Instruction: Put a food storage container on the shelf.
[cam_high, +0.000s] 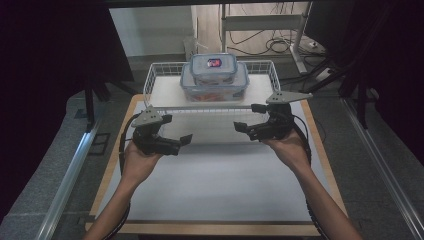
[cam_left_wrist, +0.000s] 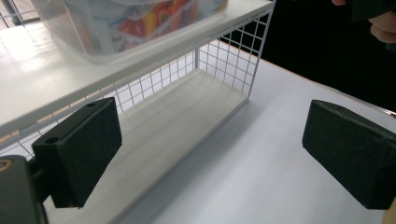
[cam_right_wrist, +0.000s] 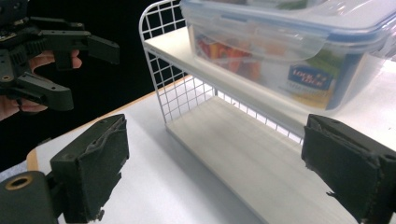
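A white wire rack (cam_high: 161, 75) stands at the far end of the table. On its top shelf a small clear lidded box (cam_high: 213, 67) sits on a larger one (cam_high: 215, 89) with colourful contents. My left gripper (cam_high: 181, 144) is open in front of the rack's left end, and my right gripper (cam_high: 249, 117) is open at its right front. In the left gripper view the pads (cam_left_wrist: 84, 149) frame the rack's bare lower shelf (cam_left_wrist: 177, 116) under the box (cam_left_wrist: 126, 23). The right gripper view has wide jaws (cam_right_wrist: 219, 158), the big box (cam_right_wrist: 289, 51) and the left gripper (cam_right_wrist: 81, 74) beyond.
The table carries a white mat (cam_high: 215, 180) on a wooden board (cam_high: 107, 175). Dark curtains hang at both sides. Behind the rack are a desk frame (cam_high: 300, 45) and cables on the floor. Metal rails (cam_high: 70, 175) run along the floor beside the table.
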